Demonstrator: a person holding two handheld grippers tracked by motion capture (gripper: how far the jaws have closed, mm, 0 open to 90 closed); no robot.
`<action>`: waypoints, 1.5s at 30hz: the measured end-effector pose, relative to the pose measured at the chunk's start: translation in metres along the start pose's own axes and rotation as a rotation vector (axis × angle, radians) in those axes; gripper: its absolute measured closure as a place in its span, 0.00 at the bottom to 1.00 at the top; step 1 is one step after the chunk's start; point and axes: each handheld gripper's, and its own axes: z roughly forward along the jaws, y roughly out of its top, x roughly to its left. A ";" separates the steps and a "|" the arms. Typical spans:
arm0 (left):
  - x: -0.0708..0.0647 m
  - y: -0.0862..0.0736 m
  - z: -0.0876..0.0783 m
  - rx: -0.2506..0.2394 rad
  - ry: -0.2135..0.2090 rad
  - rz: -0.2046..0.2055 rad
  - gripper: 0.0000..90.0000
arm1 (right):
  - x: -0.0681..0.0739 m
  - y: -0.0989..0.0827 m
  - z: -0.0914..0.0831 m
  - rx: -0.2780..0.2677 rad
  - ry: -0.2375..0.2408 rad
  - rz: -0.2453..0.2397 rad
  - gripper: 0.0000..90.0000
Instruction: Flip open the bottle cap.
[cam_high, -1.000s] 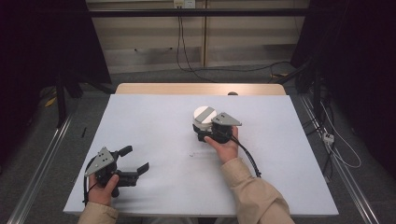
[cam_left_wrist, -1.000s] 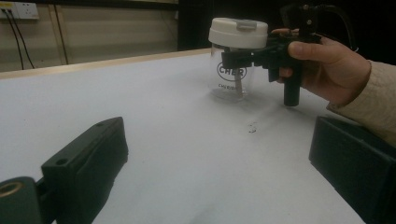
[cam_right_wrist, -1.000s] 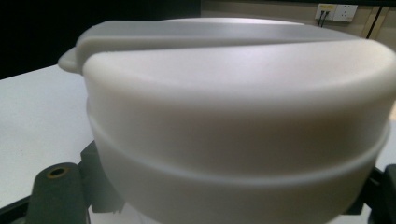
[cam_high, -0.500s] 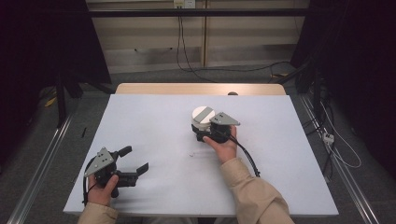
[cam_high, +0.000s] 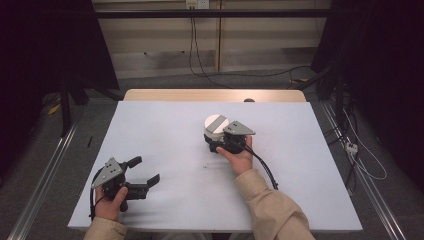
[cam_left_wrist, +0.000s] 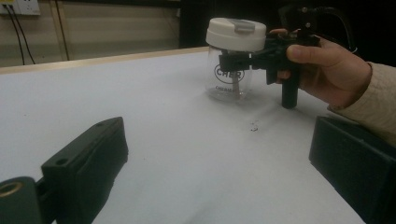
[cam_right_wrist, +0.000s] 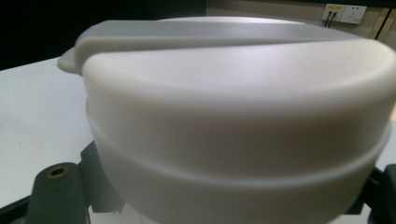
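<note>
The clear plastic jar with the white flip-top lid (cam_left_wrist: 232, 58) stands upright on the pale grey worktop (cam_high: 165, 135), a bit toward 1 o'clock from its centre. The right hand-held gripper (cam_left_wrist: 245, 59) looks clamped on it just under the lid, so the grab seems done and any lifting or opening is still ahead. The left hand-held gripper (cam_high: 145, 172) sits spread wide and empty near 7 o'clock, well apart. In the right gripper view the lid blocks the jaw tips, and whatever's inside the jar is too murky to call.
</note>
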 end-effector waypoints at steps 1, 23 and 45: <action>0.000 0.000 0.001 0.000 -0.002 -0.002 0.04 | 0.000 0.000 0.000 0.001 0.001 -0.003 0.21; -0.018 0.028 0.053 0.047 -0.050 -0.037 0.08 | -0.001 -0.001 -0.002 0.014 0.005 0.002 0.21; -0.025 0.058 0.110 0.122 -0.112 -0.067 0.49 | -0.002 0.000 -0.002 0.018 0.009 0.002 0.21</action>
